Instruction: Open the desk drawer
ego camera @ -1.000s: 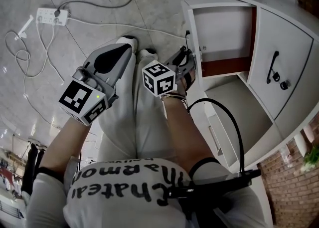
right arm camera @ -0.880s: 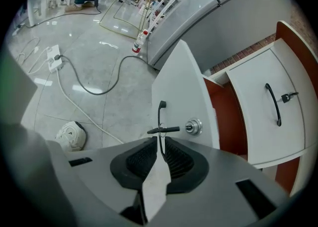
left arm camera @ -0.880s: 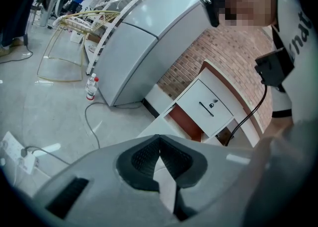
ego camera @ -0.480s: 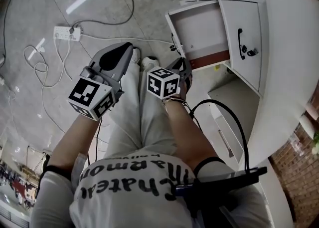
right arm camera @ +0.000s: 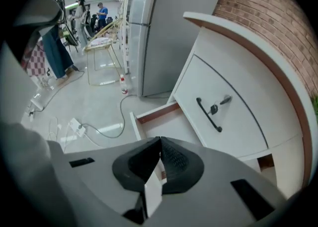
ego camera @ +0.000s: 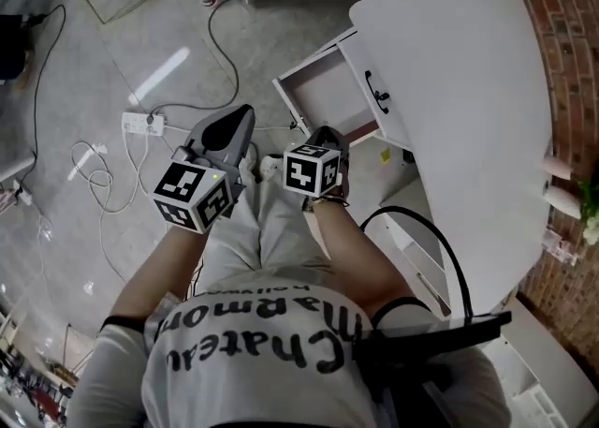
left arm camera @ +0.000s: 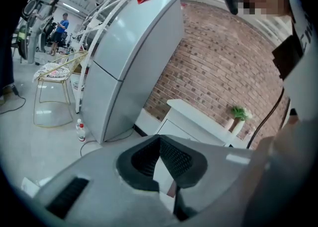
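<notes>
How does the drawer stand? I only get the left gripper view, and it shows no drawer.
Observer: The drawer stands open; the head view shows it pulled out from the desk's front.
Operator: Is anything gripping it?
Observer: No. The right gripper is shut on nothing, above the drawer.
Operator: What else is on that front?
Observer: A door with a black handle and a key beside it.

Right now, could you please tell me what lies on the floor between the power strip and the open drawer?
Between power strip and drawer, only floor crossed by a looping cable; the right gripper view shows it.
</notes>
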Motion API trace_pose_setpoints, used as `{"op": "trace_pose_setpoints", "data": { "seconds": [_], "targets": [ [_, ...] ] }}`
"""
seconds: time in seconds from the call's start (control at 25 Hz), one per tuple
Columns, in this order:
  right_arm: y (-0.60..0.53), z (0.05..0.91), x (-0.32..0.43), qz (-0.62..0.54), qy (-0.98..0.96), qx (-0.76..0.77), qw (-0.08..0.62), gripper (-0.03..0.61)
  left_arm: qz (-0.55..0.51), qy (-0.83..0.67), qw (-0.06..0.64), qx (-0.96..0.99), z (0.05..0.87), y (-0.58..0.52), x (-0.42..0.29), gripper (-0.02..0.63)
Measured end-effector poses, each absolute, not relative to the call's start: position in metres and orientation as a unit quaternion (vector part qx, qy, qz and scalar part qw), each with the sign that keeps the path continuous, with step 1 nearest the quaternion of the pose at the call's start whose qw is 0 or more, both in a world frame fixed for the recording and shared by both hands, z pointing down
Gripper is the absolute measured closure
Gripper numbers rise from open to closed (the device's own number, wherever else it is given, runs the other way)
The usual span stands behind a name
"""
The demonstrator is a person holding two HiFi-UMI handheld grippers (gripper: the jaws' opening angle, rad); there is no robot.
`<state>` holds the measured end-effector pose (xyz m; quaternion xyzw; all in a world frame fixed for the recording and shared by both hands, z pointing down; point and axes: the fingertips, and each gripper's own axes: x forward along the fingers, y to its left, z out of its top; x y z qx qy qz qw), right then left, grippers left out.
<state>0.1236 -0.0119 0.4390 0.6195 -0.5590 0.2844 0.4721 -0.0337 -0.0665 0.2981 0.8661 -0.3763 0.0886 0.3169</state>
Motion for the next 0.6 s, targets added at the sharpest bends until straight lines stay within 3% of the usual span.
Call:
{"op": "trace_pose_setpoints", "data": {
  "seconds": [0.12, 0.36, 0.6],
  "targets": [
    [-0.024, 0.399, 0.118, 0.284, -0.593, 0.608, 0.445, 0.565, 0.059, -0.393, 0.333, 0.855, 0.260, -0.069, -0.030, 0.598],
    [-0.079, 0.319, 0.093, 0.287, -0.677, 0.574, 0.360, 0.564, 0.014, -0.406, 0.301, 0.863, 0.179, -0.099, -0.027, 0.598],
    [-0.119, 0.206, 0.086, 0.287, -0.720, 0.584, 0.240, 0.565, -0.040, -0.421, 0.273, 0.864, 0.088, -0.117, -0.031, 0.598]
  ]
}}
